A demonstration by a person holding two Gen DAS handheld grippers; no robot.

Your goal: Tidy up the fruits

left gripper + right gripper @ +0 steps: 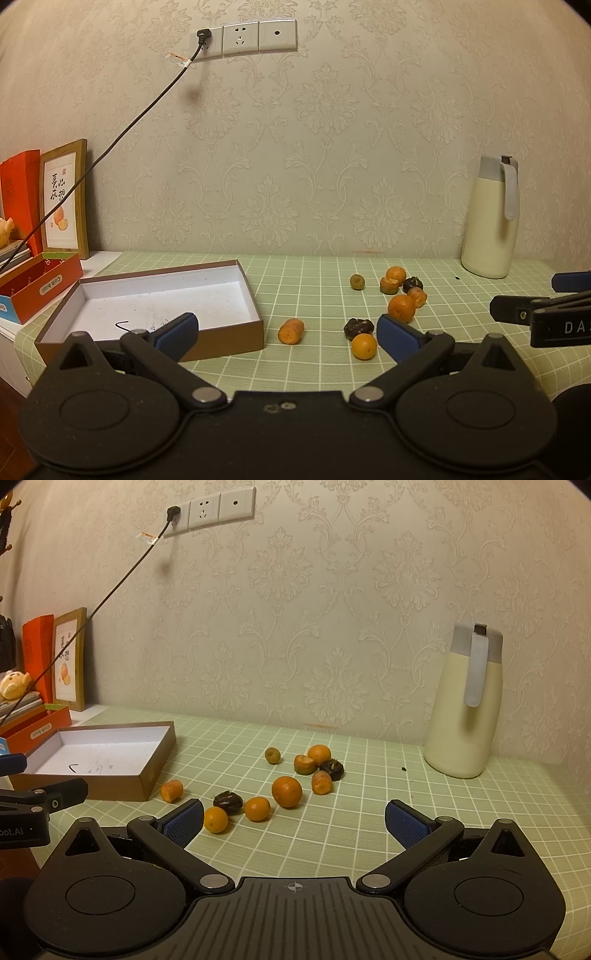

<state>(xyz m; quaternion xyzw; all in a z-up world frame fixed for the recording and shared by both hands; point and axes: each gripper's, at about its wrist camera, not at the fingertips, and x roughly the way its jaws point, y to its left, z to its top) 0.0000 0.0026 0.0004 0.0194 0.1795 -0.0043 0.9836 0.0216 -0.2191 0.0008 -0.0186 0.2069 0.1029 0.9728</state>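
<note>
Watching both grippers hang wide open and empty over the worktop (369, 812).
Fruits (286, 791) sit loose right of the empty box (236, 334) (round ones could roll if nudged mid-grab).

Both tongs (286, 334) (293, 821) spread wide, empty.

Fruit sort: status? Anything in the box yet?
Nothing done: the open box holds no fruit. Nothing in hand either; the left gripper and right gripper are both open, hovering over the table. All left: the loose fruits, orange and dark ones, lie scattered on the green checked cloth beside the box.
</note>
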